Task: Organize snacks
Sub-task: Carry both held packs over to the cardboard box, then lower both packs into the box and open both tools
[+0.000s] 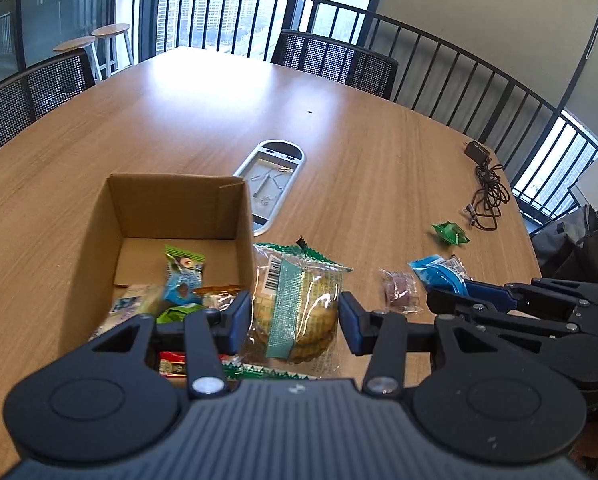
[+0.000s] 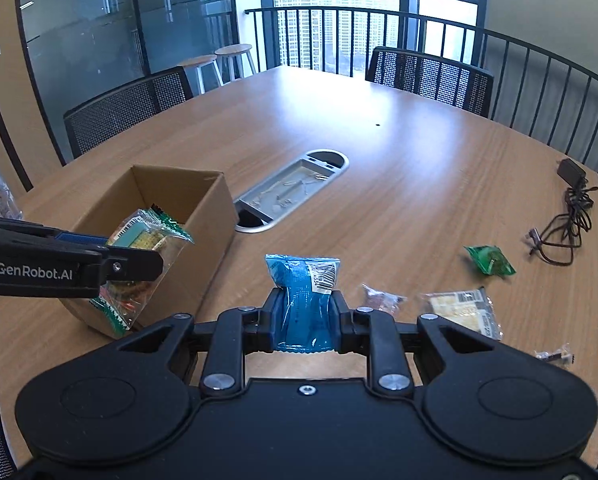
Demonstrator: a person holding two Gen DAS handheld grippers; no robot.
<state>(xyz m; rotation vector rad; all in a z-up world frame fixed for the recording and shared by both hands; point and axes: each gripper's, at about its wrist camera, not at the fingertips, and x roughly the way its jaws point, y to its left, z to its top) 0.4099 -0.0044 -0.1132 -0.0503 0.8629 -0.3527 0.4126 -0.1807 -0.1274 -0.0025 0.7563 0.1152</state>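
My left gripper (image 1: 295,320) is shut on a clear packet of round biscuits (image 1: 299,300) with green edges, held just right of the open cardboard box (image 1: 179,204). Several snack packets lie inside the box. My right gripper (image 2: 304,308) is shut on a blue snack packet (image 2: 303,280), lifted above the table. The right wrist view shows the left gripper (image 2: 139,254) with the biscuit packet (image 2: 151,240) in front of the box (image 2: 207,240). In the left wrist view the right gripper (image 1: 447,290) and the blue packet (image 1: 435,270) are at the right.
On the table to the right lie a green packet (image 2: 489,260), a small brownish packet (image 2: 379,298), a cracker packet (image 2: 459,308) and a tiny sweet (image 2: 555,354). A charger with cable (image 2: 567,224) lies far right. A metal cable hatch (image 2: 291,192) sits mid-table. Chairs ring the table.
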